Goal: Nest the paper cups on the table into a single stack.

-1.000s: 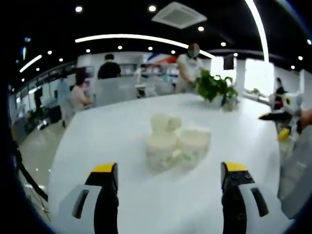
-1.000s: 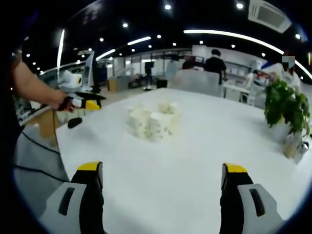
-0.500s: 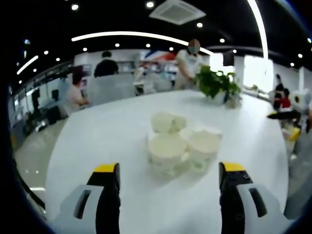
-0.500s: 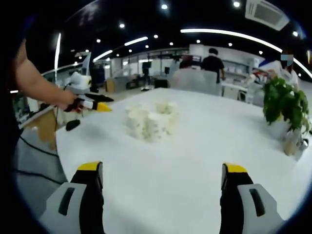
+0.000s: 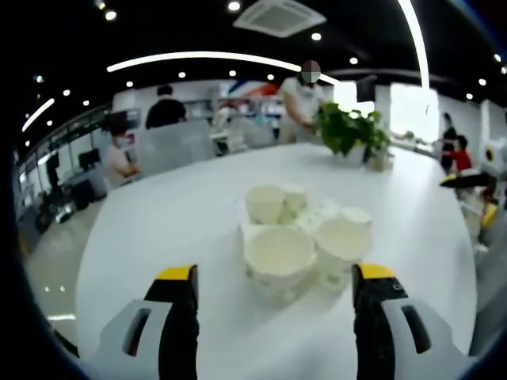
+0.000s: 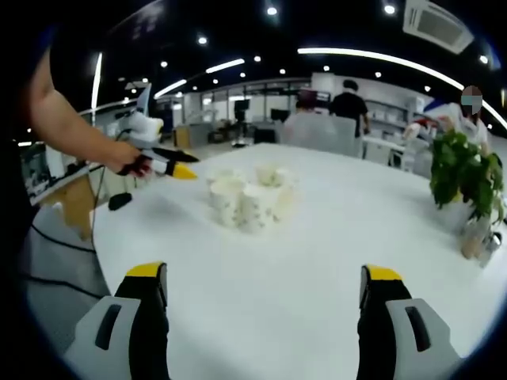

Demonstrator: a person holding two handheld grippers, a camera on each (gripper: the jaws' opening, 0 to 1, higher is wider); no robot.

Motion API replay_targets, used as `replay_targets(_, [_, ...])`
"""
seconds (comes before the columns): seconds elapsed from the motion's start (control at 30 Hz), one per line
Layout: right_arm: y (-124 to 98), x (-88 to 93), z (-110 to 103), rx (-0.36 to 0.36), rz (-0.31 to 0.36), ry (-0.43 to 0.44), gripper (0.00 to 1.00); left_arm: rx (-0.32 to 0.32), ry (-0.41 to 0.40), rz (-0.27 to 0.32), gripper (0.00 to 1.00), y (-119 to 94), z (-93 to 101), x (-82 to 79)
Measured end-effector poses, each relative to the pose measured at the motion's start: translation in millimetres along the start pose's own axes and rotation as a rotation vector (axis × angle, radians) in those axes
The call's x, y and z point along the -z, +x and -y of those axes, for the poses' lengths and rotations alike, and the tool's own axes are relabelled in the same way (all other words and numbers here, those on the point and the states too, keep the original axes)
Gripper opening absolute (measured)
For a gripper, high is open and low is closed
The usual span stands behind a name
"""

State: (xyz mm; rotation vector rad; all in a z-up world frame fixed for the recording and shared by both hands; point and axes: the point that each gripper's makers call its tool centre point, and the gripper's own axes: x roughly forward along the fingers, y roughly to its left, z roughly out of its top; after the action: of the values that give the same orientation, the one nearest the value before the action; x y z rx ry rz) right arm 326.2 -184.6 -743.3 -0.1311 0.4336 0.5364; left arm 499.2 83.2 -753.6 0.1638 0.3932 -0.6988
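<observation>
Several white paper cups with a faint green print stand upright in a tight cluster (image 5: 279, 257) on the white table (image 5: 158, 229). My left gripper (image 5: 274, 273) is open, and the nearest cup sits just ahead between its yellow-tipped jaws. In the right gripper view the same cluster (image 6: 245, 202) lies farther off, in the middle of the table (image 6: 333, 261). The left gripper (image 6: 176, 168), held in a hand, points at the cluster from the left. My right gripper (image 6: 263, 273) is open over bare table, well short of the cups, and it also shows at the right edge (image 5: 467, 180).
A potted green plant (image 5: 348, 133) (image 6: 467, 178) stands at the far side of the table. People sit and stand behind the table (image 5: 166, 111). Cables (image 6: 55, 245) hang by the table's left edge.
My left gripper has come closer to the cups, which now look larger and sit between its jaws. In the right gripper view it has moved toward the cluster. The right gripper has barely moved.
</observation>
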Motion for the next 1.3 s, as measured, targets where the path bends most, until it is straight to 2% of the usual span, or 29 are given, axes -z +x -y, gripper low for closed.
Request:
replay_targets(0.3, [1.4,5.8,-0.1,-0.005,-0.016,0.005,0.99,0.023,0.035,-0.032,0.73,23.5,-1.5,2.3])
replay_targets(0.57, [1.5,9.4,1.4,-0.005,-0.026,0.011,0.99,0.051,0.083,-0.09,0.66,42.2,-1.9,16.3])
replay_targets(0.73, [0.8,15.1,0.1,-0.014,-0.045,0.007,0.99,0.06,0.087,-0.106,0.6,49.4,-0.7,22.7])
replay_targets(1.0, [-6.5,27.3,3.3,-0.01,-0.077,0.009,0.99,0.062,0.071,-0.101,0.54,56.8,-3.4,21.8])
replay_targets(1.17, [-8.1,29.5,3.8,-0.008,-0.081,0.013,0.99,0.071,0.069,-0.095,0.42,58.6,-2.8,21.6])
replay_targets(1.3, [-8.3,30.6,3.9,-0.006,-0.082,0.015,0.99,0.081,0.068,-0.092,0.41,59.4,-1.2,22.7])
